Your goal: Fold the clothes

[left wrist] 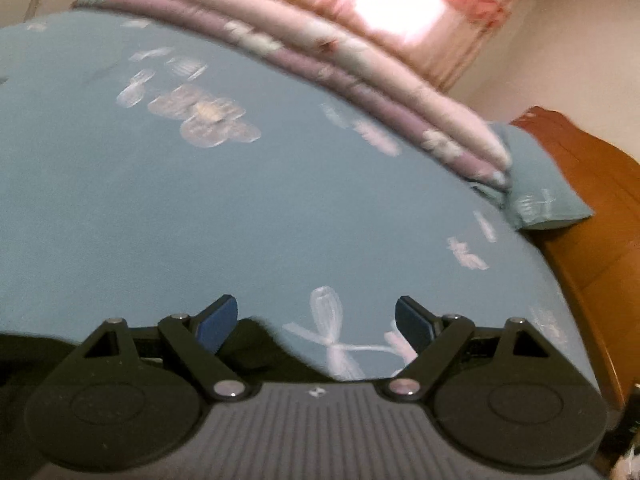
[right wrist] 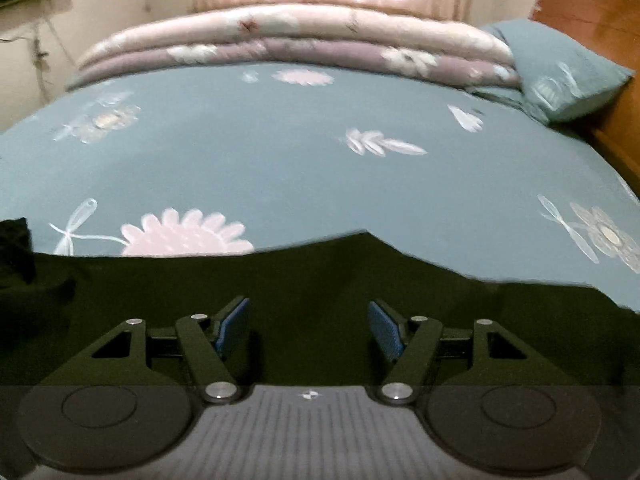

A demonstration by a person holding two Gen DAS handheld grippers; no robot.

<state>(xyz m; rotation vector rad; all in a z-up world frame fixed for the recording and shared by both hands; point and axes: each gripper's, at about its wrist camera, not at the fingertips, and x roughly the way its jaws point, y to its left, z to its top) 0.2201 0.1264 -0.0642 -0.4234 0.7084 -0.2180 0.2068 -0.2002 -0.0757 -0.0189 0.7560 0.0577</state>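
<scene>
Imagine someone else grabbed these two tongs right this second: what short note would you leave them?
Left tongs: open, empty, above the blue flowered bedspread, with the dark garment just under the left finger.
Right tongs: open, holding nothing, over the dark garment spread along the bed's near edge.
Done: no tidy fold shows; most of the garment is out of view.
Left: grasp an edge and start folding.

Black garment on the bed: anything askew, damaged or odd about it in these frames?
Nothing damaged. The black garment lies on the teal bedsheet with an uneven far edge that peaks near the middle, so it is not squared up. Both the left gripper and right gripper are open and empty.
</scene>
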